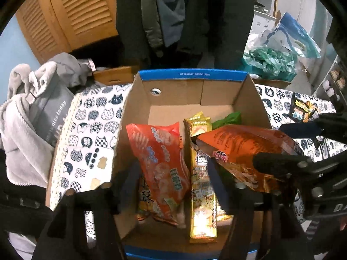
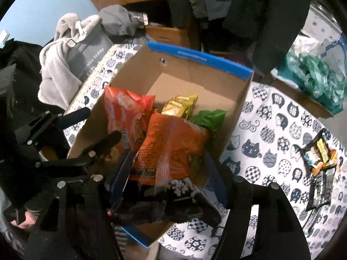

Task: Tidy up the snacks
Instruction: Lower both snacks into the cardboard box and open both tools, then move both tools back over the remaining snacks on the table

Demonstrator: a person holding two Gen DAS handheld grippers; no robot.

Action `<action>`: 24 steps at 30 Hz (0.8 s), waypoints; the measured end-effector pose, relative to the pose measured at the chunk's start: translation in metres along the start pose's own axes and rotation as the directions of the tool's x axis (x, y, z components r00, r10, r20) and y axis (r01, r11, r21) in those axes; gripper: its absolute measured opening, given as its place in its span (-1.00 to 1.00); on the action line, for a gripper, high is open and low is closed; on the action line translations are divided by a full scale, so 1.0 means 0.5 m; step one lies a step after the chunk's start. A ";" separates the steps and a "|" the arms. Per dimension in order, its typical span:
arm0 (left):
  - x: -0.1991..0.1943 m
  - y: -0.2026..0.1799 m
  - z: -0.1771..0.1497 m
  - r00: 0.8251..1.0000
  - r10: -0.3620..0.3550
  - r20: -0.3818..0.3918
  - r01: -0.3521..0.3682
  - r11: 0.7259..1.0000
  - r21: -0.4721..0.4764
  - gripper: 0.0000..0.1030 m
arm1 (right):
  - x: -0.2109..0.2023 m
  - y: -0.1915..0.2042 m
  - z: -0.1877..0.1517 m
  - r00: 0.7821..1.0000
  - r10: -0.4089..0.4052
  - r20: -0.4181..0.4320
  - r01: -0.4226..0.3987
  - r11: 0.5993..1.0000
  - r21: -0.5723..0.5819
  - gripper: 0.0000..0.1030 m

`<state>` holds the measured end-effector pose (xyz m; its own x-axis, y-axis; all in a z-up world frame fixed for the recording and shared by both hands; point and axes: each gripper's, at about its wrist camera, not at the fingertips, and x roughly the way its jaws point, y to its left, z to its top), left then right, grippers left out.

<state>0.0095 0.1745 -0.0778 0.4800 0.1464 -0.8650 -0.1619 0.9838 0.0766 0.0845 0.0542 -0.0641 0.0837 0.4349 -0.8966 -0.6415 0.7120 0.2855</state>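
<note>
A cardboard box with a blue rim (image 1: pixel 190 75) (image 2: pixel 201 57) stands on the cat-print tablecloth. Inside lie a red-orange snack bag (image 1: pixel 160 162) (image 2: pixel 123 112), a long yellow packet (image 1: pixel 201 186), a gold packet (image 2: pixel 180 106) and a green bag (image 1: pixel 227 119) (image 2: pixel 208 119). My right gripper (image 2: pixel 169 173) is shut on an orange snack bag (image 2: pixel 171 147) (image 1: pixel 243 149) and holds it over the box's right side. My left gripper (image 1: pixel 171 171) is open and empty above the box. It shows in the right wrist view (image 2: pixel 93 130) at the box's left wall.
A black snack packet (image 2: pixel 318 160) (image 1: pixel 302 108) lies on the tablecloth (image 2: pixel 271 130) right of the box. Grey clothes (image 1: pixel 28 112) pile up at the left. Green plastic bags (image 1: pixel 269 62) and hanging coats (image 1: pixel 164 10) are behind the table.
</note>
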 end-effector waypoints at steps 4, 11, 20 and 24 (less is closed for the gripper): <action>-0.008 0.000 0.004 1.000 0.004 0.006 -0.004 1.000 0.002 0.36 | -0.037 -0.006 -0.003 0.999 -0.024 0.041 0.025 1.000 -0.004 0.35; -0.033 -0.002 0.015 0.998 -0.052 0.034 0.053 0.998 -0.037 0.36 | -0.091 -0.050 -0.032 0.992 -0.099 0.082 0.101 0.995 -0.012 0.43; -0.042 -0.077 0.029 0.994 -0.107 0.032 0.107 0.994 0.015 0.37 | -0.130 -0.159 -0.102 0.980 -0.183 0.076 0.181 0.983 0.030 0.43; -0.041 -0.118 0.036 0.992 -0.125 0.022 0.124 0.991 0.049 0.43 | -0.143 -0.211 -0.133 0.971 -0.228 0.070 0.224 0.973 0.058 0.43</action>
<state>0.0247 0.1155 -0.0555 0.5152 0.0246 -0.8567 -0.0586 0.9983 -0.0066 0.0957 -0.0887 -0.0527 0.2809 0.2991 -0.9119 -0.5609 0.8222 0.0968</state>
